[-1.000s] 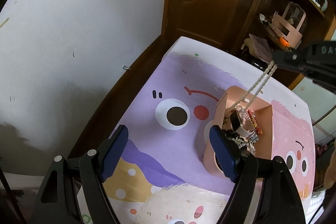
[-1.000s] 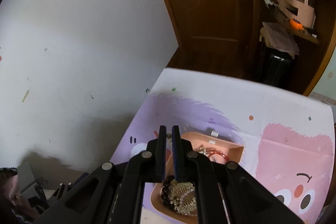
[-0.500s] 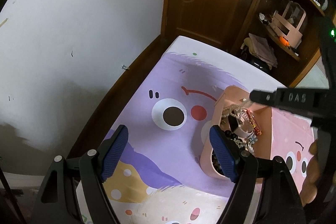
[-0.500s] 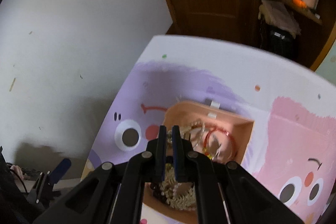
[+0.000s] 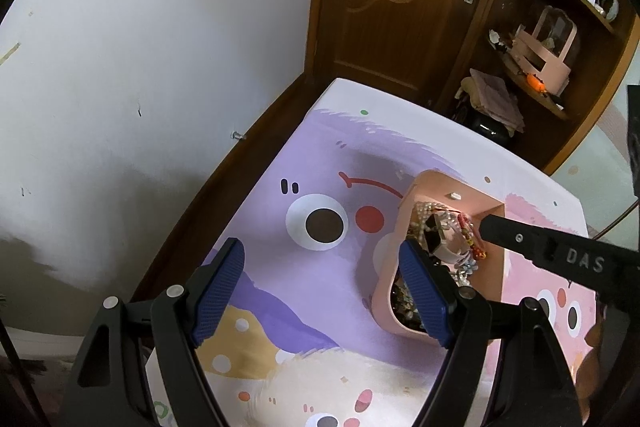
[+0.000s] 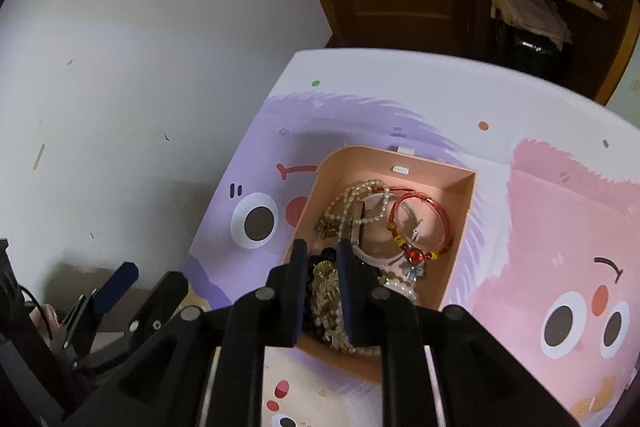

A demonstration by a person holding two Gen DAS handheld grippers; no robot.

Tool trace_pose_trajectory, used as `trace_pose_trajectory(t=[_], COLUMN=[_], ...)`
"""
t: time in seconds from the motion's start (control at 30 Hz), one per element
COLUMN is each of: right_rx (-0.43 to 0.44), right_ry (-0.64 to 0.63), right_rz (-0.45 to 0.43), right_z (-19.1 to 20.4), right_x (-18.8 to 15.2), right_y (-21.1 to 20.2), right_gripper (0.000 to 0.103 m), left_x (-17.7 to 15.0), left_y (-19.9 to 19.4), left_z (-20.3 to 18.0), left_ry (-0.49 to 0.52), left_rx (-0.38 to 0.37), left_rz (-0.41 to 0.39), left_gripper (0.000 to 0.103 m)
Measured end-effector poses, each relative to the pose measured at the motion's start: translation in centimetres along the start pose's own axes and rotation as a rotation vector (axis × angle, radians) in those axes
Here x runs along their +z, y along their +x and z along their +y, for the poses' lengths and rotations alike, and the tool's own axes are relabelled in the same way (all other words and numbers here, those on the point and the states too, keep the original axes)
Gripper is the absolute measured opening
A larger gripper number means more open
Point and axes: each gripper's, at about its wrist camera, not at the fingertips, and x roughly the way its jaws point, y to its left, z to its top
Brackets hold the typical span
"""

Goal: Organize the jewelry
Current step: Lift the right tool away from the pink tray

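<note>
Two tools work over a pink jewelry box [image 6: 460,215] lying on the cartoon-printed bench [image 6: 400,107]. Right tool [image 6: 322,291] hangs above the box's near end, jaws slightly parted, gripping nothing. Left tool [image 5: 320,287] is spread wide, its right finger at the box's left wall. Pearl necklace [image 6: 360,195] and red bracelet [image 6: 420,227] lie inside; bare surface surrounds the box.

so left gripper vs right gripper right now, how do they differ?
Left gripper is wide open, gripping nothing; right gripper is open only narrowly. Left hovers beside the pink box, over the mat; right sits over the box's jewelry pile. Both have black frames and blue pads.
</note>
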Motion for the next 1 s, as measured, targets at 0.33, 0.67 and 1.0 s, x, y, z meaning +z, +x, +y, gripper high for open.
trace_pose_trajectory(t=[0.33,0.67,1.0], right_rx=[-0.027,-0.097,-0.219], right_ry=[-0.024,0.007,0.086], right_rz=[-0.115,-0.241,-0.32], right_z=[0.4,-2.6,-6.3], right_x=[-2.6,-8.9,-17.3], right_y=[-6.6,-13.7,-17.2], right_gripper=[0.027,0.03,0.045], left_x=[-0.1,-2.7,-8.2], left_y=[-4.6,-9.7,-11.5], left_z=[-1.2,-3.9,-7.5], left_ry=[0.044,0.149,0.257], left_rx=[-0.031,-0.039,-0.103], left_rz=[-0.036,-0.068,-0.023], left_gripper=[0.093,0.101,0.101])
